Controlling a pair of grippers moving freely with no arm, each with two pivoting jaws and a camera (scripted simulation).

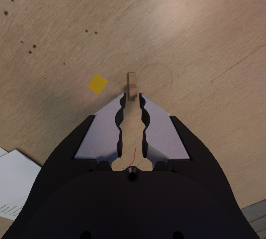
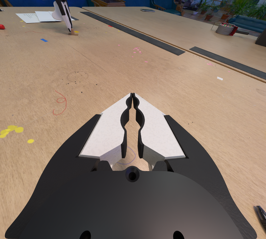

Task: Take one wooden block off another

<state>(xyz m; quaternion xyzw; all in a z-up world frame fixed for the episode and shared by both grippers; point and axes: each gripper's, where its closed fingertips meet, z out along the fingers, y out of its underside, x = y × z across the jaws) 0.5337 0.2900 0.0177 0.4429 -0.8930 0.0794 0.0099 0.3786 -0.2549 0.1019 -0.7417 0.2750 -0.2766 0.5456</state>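
Left tongs (image 1: 132, 93) point steeply down at the wooden surface (image 1: 172, 23), fingers spread, tips flanking the near end of the block pair without visible contact. Upper wooden block (image 1: 132, 91) sits on the near part of the longer lower wooden block (image 1: 132, 77), which lies flat and runs away from the camera. A yellow square patch (image 1: 97, 83) lies on the surface just left of the blocks; white papers (image 1: 14, 167) are at the lower left edge of the view.

From the right wrist view, the left tongs stand tilted, tips down at the blocks, far off at upper left. Right tongs (image 2: 132, 93) are held low and nearly level over the surface, well apart from the blocks, fingertips pressed together with nothing between them. A tape roll (image 2: 224, 29) rests far right.
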